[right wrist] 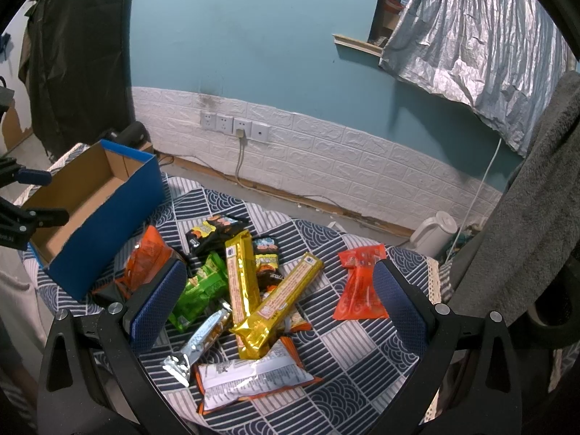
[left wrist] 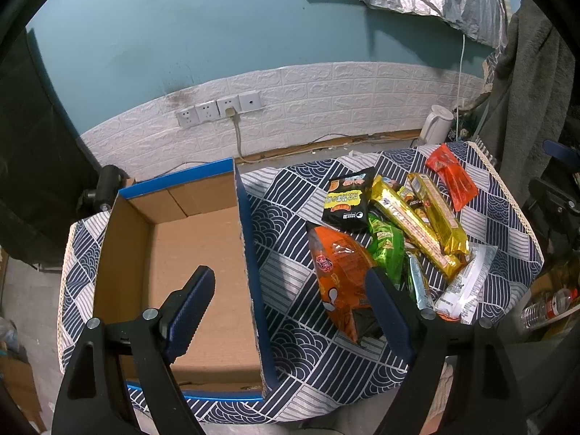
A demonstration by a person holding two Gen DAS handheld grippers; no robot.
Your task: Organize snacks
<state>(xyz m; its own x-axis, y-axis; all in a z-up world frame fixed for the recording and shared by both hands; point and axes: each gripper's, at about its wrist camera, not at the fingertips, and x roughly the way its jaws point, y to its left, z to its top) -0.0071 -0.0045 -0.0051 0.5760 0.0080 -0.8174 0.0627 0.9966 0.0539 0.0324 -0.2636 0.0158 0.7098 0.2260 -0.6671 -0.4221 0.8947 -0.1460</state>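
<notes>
Left gripper [left wrist: 290, 301] wide apart, empty; right gripper [right wrist: 279, 297] likewise. Snack pile [right wrist: 246, 290] labels unreadable.

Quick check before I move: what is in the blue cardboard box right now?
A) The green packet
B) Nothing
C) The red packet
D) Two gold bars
B: the blue cardboard box shows only bare brown floor in both views, while the snack packets, such as the long gold foil bars, all lie on the patterned cloth beside it.
</notes>
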